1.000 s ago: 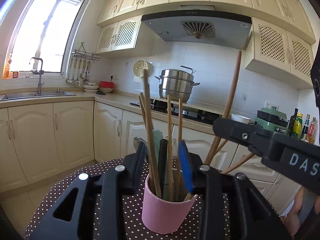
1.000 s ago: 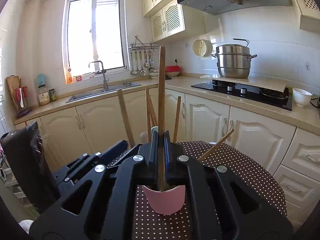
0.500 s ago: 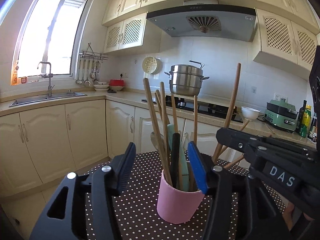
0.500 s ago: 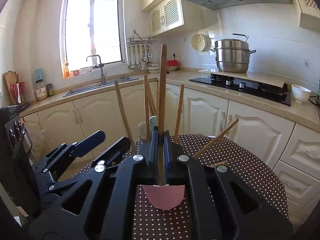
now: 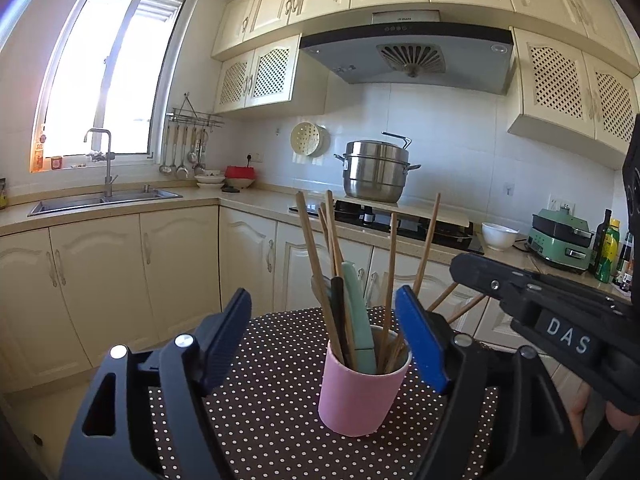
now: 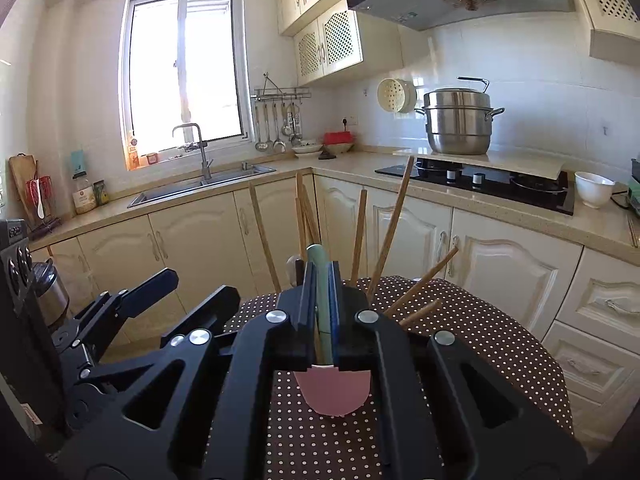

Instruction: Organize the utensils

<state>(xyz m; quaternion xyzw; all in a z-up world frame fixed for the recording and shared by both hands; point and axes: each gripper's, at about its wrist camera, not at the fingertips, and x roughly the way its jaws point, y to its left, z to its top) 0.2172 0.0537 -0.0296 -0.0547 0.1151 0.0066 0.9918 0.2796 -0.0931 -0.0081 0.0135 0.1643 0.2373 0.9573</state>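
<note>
A pink cup [image 5: 362, 388] of wooden utensils [image 5: 320, 264] is standing on the dotted bench [image 5: 272, 420], just ahead of the left gripper [image 5: 326, 336], whose jaws have just been opening wide, empty. The right gripper [image 6: 322, 280] is sitting narrowly shut, holding nothing. The sticks look light, stiff and top-heavy; grasp them mid-shaft.

Your right gripper [image 6: 322, 280] has its jaws nearly shut, nothing gripped, in front of the pink cup [image 6: 334, 394] of wooden utensils [image 6: 390, 232] on the dotted table [image 6: 480, 340].

Bright daylight from blown-out window [image 5: 108, 76]; fisheye-curved edges.
</note>
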